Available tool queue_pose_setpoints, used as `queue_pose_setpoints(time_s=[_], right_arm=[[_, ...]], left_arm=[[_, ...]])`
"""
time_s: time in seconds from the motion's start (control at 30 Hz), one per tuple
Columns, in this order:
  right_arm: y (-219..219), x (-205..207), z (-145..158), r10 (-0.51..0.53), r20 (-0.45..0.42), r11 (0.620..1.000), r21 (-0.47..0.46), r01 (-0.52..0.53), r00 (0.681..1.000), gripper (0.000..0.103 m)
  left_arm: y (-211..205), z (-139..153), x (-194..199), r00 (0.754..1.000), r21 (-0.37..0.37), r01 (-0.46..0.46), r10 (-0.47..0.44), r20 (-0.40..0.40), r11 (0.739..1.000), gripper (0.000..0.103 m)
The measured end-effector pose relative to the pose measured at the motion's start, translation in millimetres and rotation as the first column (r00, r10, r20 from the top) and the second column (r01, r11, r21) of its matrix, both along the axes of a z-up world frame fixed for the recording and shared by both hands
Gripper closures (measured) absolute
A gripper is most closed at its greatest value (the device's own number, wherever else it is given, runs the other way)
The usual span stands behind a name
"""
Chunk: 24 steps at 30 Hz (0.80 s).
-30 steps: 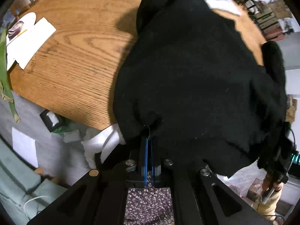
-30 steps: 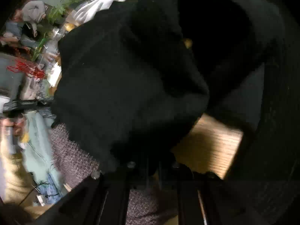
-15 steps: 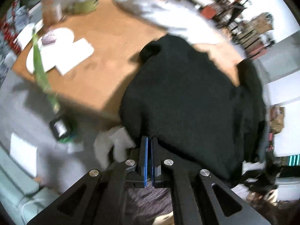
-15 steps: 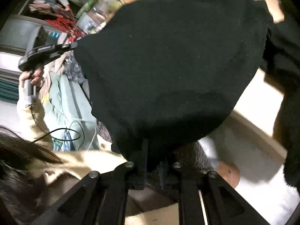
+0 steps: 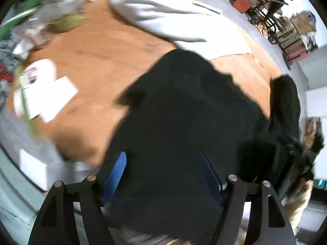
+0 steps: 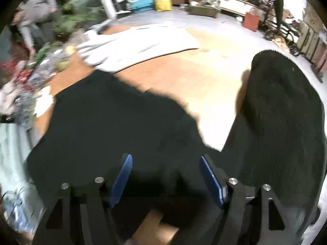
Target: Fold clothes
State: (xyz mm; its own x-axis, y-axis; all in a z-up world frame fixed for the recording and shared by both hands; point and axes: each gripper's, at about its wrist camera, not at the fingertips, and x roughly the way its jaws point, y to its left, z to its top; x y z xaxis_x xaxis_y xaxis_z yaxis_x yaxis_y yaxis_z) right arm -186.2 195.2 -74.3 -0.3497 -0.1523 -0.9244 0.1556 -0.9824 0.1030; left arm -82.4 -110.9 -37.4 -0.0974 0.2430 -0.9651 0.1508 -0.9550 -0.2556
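A black fleece garment lies spread on the wooden table, its near edge hanging over the table's front. My left gripper is open above the near hem, blue pads apart, holding nothing. In the right wrist view the same black garment fills the near half, with a bunched sleeve or hood at the right. My right gripper is also open over the hem and empty.
A light grey garment lies at the table's far side, also in the right wrist view. White papers and a plate sit at the left. Jars and clutter crowd the far left corner.
Both grippers were shut on the black garment's hem and have opened, letting it go. The garment now lies flatter on the table, and both grippers have pulled back and up.
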Motion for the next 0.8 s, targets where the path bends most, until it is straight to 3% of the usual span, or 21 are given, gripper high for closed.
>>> queue_pose_setpoints(time_s=[0.13,0.3,0.33,0.4,0.43,0.47,0.53,0.57,0.7,0.8], right_arm=[[8.2,-61.6,-34.4,-0.046,0.074,0.999,0.025,0.044,0.996,0.033],[-12.5,-70.8,-49.8,0.032,0.089,0.995,0.094,-0.04,0.996,0.031],[-17.6,-70.8,-54.5,0.033,0.087,0.993,0.108,-0.043,0.996,0.032],[-22.2,-68.4,-60.5,0.028,0.071,0.992,0.125,-0.037,0.997,0.046],[-23.2,-67.2,-61.5,0.029,0.063,0.991,0.13,-0.037,0.998,0.066],[-24.3,-66.9,-60.5,0.039,0.06,0.99,0.135,-0.047,0.997,0.079],[-26.5,-66.4,-58.5,0.059,0.053,0.987,0.146,-0.066,0.997,0.088],[-27.6,-66.2,-57.5,0.068,0.05,0.986,0.151,-0.075,0.996,0.09],[-30.2,-66.3,-51.2,0.101,0.032,0.98,0.169,-0.105,0.994,0.093],[-21.4,-82.2,-20.5,0.084,-0.031,0.983,0.165,-0.078,0.996,0.094]], left_arm=[[39.8,-49.7,-88.8,0.992,0.103,-0.099,0.09,0.09,0.99,0.029],[82.6,-110.3,-151.0,0.973,0.092,-0.128,0.107,0.205,0.988,0.029],[87.1,-118.2,-156.2,0.969,0.1,-0.136,0.112,0.219,0.986,0.029],[96.1,-133.8,-166.6,0.961,0.114,-0.153,0.121,0.248,0.982,0.029],[99.4,-131.4,-168.6,0.966,0.094,-0.146,0.121,0.227,0.985,0.032],[102.7,-129.1,-170.7,0.971,0.073,-0.139,0.121,0.206,0.988,0.039],[114.8,-123.7,-168.8,0.99,0.027,-0.029,0.025,0.142,0.999,0.079],[120.6,-121.9,-166.2,0.992,0.006,0.022,-0.022,0.124,1.0,0.086],[130.6,-96.7,-155.3,0.992,-0.072,0.115,-0.111,0.059,0.991,0.091],[137.4,-47.0,-163.2,0.989,-0.122,0.133,-0.14,-0.049,0.984,0.091]])
